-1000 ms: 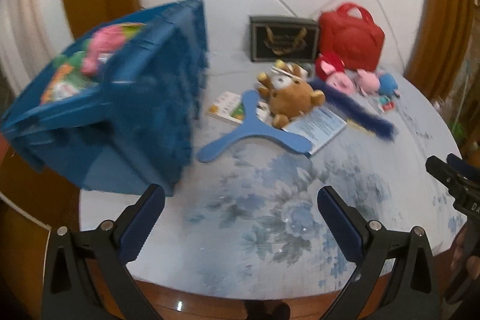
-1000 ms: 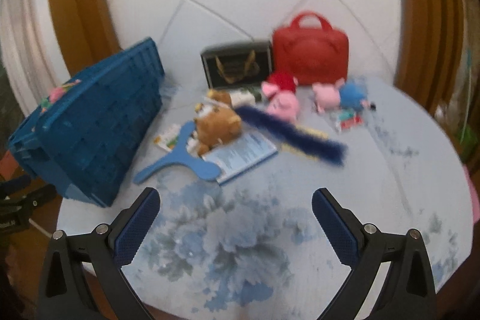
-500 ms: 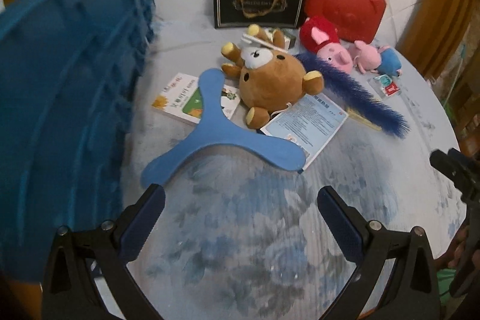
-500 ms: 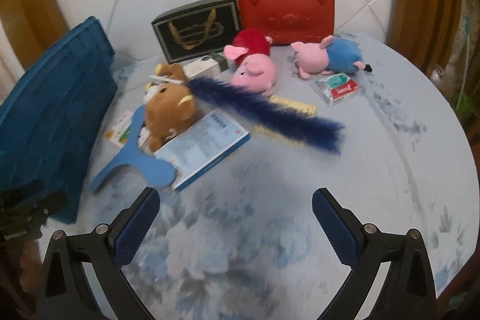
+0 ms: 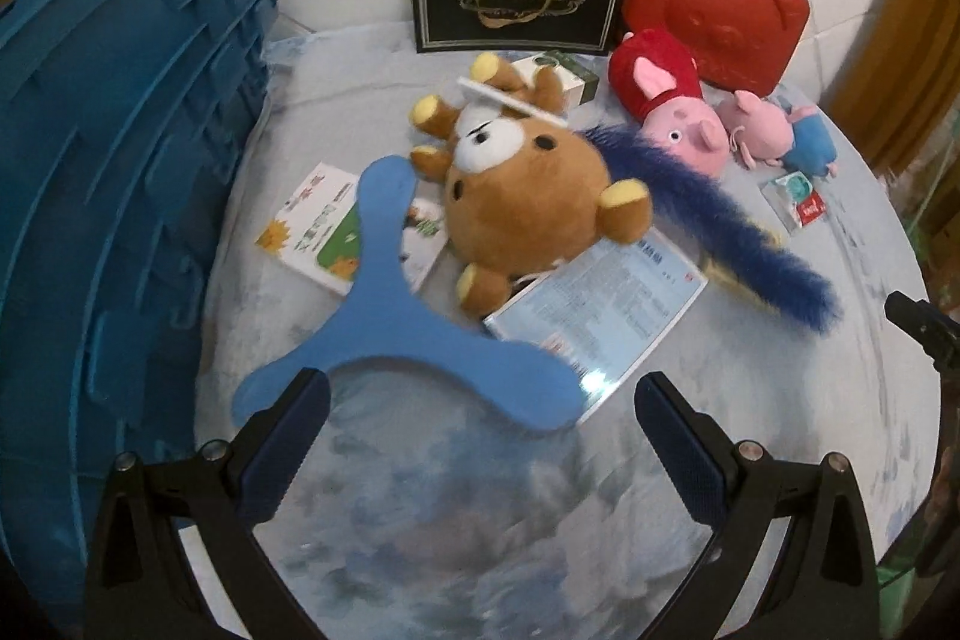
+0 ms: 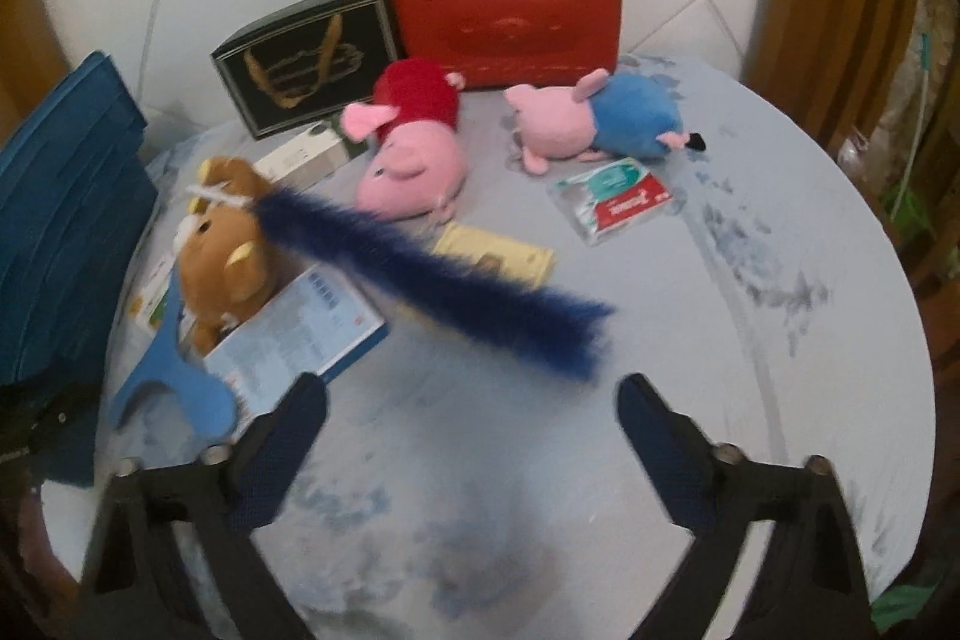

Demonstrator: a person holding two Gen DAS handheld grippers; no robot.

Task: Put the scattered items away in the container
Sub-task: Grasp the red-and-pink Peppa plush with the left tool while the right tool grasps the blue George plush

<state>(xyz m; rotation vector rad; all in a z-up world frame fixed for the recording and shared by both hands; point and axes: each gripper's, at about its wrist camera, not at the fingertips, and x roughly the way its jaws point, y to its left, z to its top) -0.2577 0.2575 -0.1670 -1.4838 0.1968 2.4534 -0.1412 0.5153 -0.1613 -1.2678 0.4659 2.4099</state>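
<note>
The left claw is spread and empty, its left finger just at the nearest limb of the blue three-armed boomerang — flat on the tabletop, one limb running away toward the brown bear plush. The right claw, wide and empty, has just been narrowing; the fuzzy navy strip lies diagonally beyond it. The blue crate stands at left.

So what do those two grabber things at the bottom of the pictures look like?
Each hand-held gripper, left and right, is a black frame that forks into two angled arms. Each arm ends in a dark blue finger pad with a fine dotted texture. Small round silver bolts sit on the black arms behind the pads. No cables, markings or sleeves show.
</note>
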